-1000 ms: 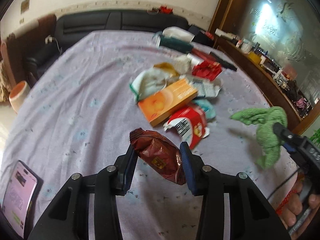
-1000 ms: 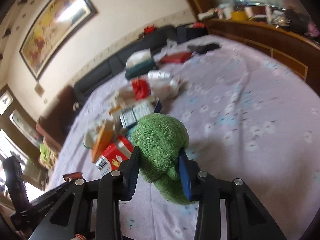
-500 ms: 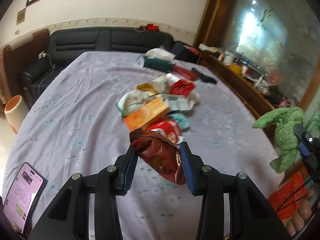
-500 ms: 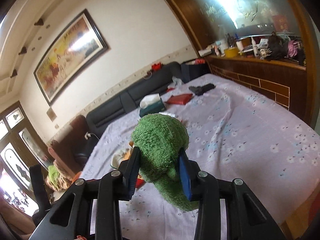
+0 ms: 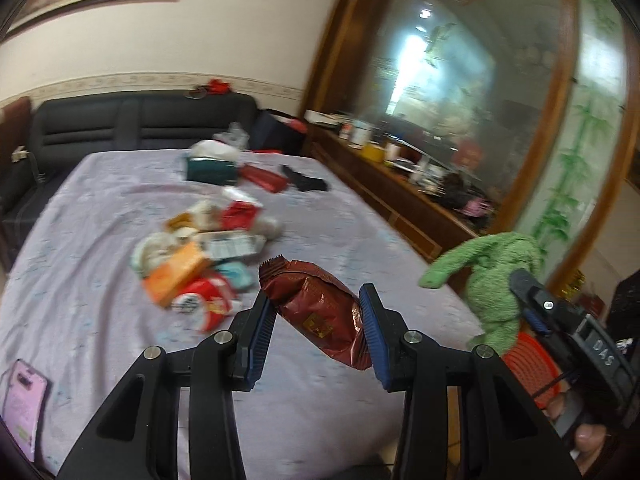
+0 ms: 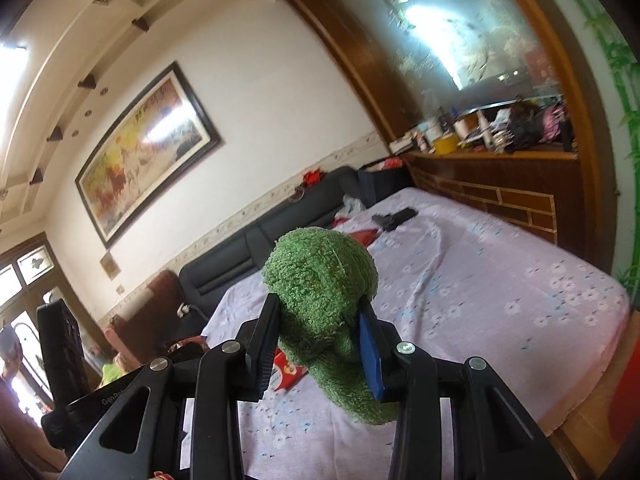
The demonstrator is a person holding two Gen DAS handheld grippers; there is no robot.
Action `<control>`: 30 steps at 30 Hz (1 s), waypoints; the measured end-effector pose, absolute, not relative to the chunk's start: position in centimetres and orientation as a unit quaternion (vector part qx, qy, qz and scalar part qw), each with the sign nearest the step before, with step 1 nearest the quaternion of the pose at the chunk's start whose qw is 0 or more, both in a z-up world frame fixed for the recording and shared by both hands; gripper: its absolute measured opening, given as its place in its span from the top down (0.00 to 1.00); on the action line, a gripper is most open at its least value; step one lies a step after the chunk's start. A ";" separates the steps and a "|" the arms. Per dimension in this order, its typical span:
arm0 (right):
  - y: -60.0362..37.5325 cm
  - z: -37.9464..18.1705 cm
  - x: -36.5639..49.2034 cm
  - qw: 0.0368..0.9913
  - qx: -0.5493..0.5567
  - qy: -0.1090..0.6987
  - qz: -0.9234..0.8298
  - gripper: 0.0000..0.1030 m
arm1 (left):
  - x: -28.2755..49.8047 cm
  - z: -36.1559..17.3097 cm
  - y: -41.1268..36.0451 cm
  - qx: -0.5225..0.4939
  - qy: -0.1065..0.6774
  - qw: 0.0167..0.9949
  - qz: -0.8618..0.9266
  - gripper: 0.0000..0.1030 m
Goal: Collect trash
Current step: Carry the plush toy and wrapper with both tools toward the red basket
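Note:
My left gripper (image 5: 316, 312) is shut on a dark red snack wrapper (image 5: 320, 312) and holds it in the air above the near part of the bed. My right gripper (image 6: 320, 320) is shut on a green fuzzy cloth (image 6: 324, 300) and holds it up off the bed; the cloth also shows at the right of the left wrist view (image 5: 496, 280). A pile of trash (image 5: 200, 256) lies on the lilac bedspread (image 5: 80, 280): an orange box, a red and white packet, white wrappers and a red wrapper.
A green tissue box (image 5: 212, 168), a red pouch (image 5: 264, 178) and a black object (image 5: 304, 182) lie further back. A phone (image 5: 24, 408) lies at the near left edge. An orange basket (image 5: 528, 364) stands beyond the bed's right corner. A wooden ledge (image 5: 400, 184) runs along the right.
Both grippers have risen and drawn back from the trash pile, each keeping its hold. The pile now sits farther away and lower in view.

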State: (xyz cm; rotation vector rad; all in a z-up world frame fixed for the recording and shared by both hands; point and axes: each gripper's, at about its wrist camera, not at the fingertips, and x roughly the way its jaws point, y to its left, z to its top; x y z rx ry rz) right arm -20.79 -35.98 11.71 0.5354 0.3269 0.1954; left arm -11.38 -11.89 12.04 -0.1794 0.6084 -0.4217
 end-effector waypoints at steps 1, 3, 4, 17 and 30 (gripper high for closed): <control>-36.4 11.8 -21.2 0.947 0.266 0.157 0.092 0.62 | -11.6 12.2 -12.6 -0.085 0.297 0.926 -0.217 0.60; -37.2 12.1 -22.3 0.948 0.271 0.148 0.083 0.62 | -12.2 12.5 -13.8 -0.079 0.292 0.924 -0.234 0.60; -37.4 12.2 -22.7 0.948 0.270 0.146 0.077 0.62 | -12.4 12.6 -14.3 -0.077 0.291 0.922 -0.243 0.60; -42.9 15.2 -31.0 0.957 0.272 0.080 -0.055 0.62 | -15.0 13.7 -23.1 -0.048 0.283 0.877 -0.386 0.60; -51.0 15.2 -39.9 0.930 0.308 0.028 -0.196 0.62 | -17.2 13.9 -32.9 -0.029 0.261 0.805 -0.533 0.60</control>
